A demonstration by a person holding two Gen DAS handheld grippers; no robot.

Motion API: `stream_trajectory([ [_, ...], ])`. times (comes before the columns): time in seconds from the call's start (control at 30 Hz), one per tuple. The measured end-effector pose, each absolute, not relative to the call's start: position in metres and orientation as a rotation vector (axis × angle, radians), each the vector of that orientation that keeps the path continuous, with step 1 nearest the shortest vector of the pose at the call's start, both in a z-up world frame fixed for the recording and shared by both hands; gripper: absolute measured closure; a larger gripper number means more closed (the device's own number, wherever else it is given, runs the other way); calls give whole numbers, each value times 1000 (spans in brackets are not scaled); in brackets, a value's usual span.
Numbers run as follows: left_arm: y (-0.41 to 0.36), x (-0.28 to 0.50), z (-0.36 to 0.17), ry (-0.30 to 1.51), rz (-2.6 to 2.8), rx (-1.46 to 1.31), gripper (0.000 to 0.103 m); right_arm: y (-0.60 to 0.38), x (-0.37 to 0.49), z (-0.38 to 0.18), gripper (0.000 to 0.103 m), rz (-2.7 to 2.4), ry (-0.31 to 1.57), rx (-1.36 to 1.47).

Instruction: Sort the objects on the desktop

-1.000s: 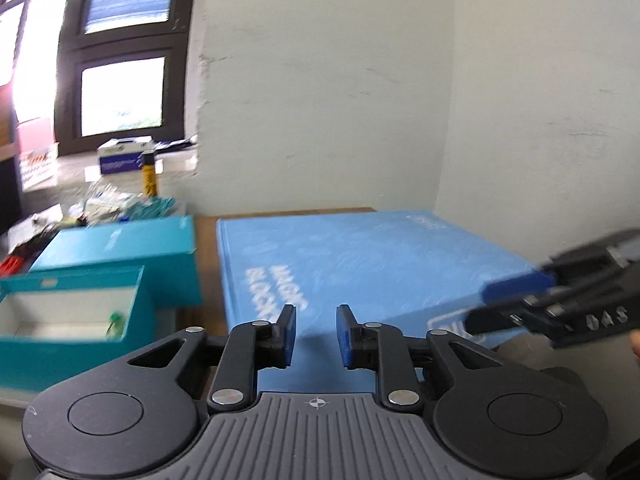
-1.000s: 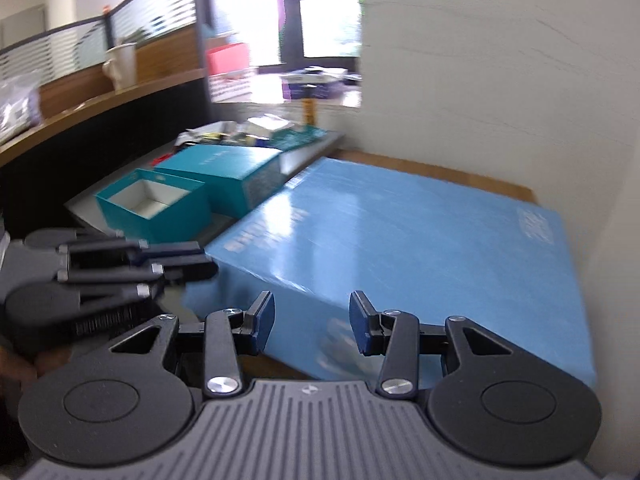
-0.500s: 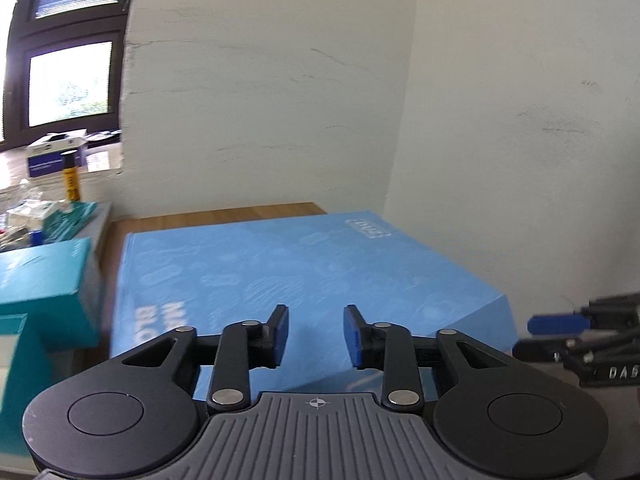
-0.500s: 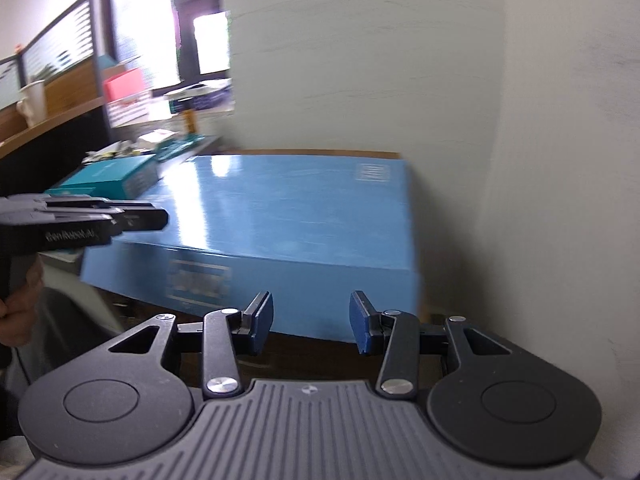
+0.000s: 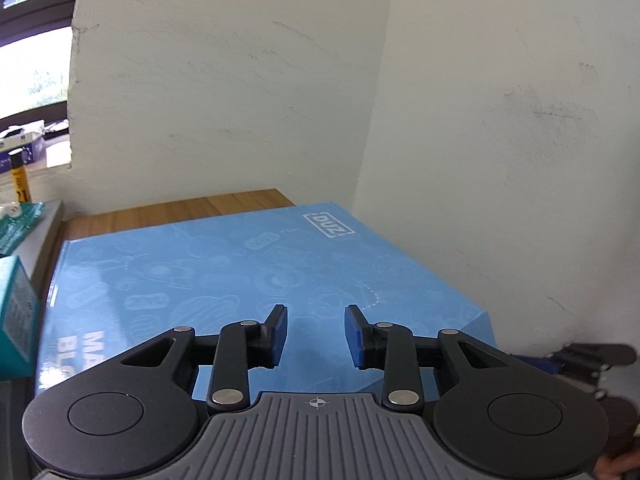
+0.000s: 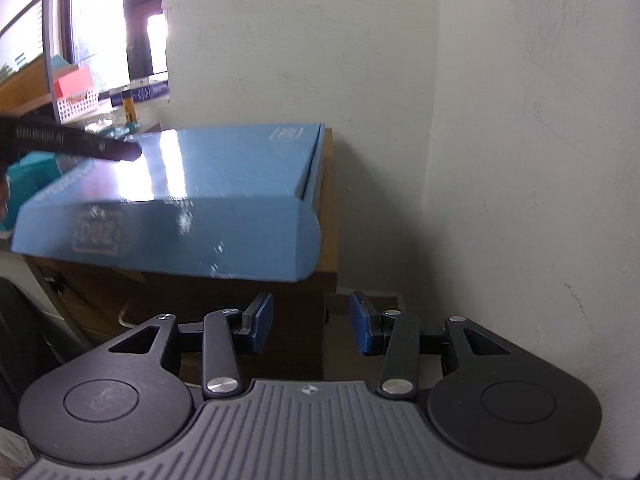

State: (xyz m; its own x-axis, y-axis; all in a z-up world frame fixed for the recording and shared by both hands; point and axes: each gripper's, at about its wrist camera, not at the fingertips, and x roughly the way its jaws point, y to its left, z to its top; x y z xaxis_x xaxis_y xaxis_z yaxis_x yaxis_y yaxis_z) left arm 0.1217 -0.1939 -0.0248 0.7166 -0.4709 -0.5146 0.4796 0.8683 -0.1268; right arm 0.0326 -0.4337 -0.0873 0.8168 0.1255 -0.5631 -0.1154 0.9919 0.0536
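A large flat blue box (image 5: 240,280) with a white logo lies on a wooden desk (image 5: 180,206) in the corner of two white walls. My left gripper (image 5: 316,320) hovers over the box's near end, open, nothing between its blue pads. My right gripper (image 6: 312,308) is also open and empty; it sits lower than the blue box (image 6: 192,200), in front of its near right corner and the desk's dark side. The left gripper's finger (image 6: 100,146) reaches over the box top in the right wrist view. Part of the right gripper (image 5: 580,358) shows past the box's right corner.
A teal box (image 5: 16,312) stands against the blue box's left side. Behind it are a yellow tube (image 5: 20,178), packets and a window sill. White walls (image 6: 520,160) close in behind and to the right of the desk. A red-topped basket (image 6: 76,92) is far left.
Both views have swung right toward the wall corner, and the teal boxes slid out to the left. The left jaws stand a little wider. The right gripper has sunk below the box top.
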Motion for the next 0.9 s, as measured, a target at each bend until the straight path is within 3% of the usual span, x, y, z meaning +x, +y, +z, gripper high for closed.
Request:
stream_trajectory([
  [0.27, -200, 127, -27, 588, -516, 28, 68, -428, 48, -115, 60, 134, 559, -10],
  [0.5, -200, 132, -29, 613, -514, 28, 68, -413, 47, -131, 65, 116, 394, -72],
  [0.7, -201, 133, -30, 615, -515, 31, 68, -398, 38, -153, 79, 99, 283, -161],
  [0.9, -202, 134, -31, 613, -517, 43, 68, -387, 31, -162, 79, 86, 214, -254],
])
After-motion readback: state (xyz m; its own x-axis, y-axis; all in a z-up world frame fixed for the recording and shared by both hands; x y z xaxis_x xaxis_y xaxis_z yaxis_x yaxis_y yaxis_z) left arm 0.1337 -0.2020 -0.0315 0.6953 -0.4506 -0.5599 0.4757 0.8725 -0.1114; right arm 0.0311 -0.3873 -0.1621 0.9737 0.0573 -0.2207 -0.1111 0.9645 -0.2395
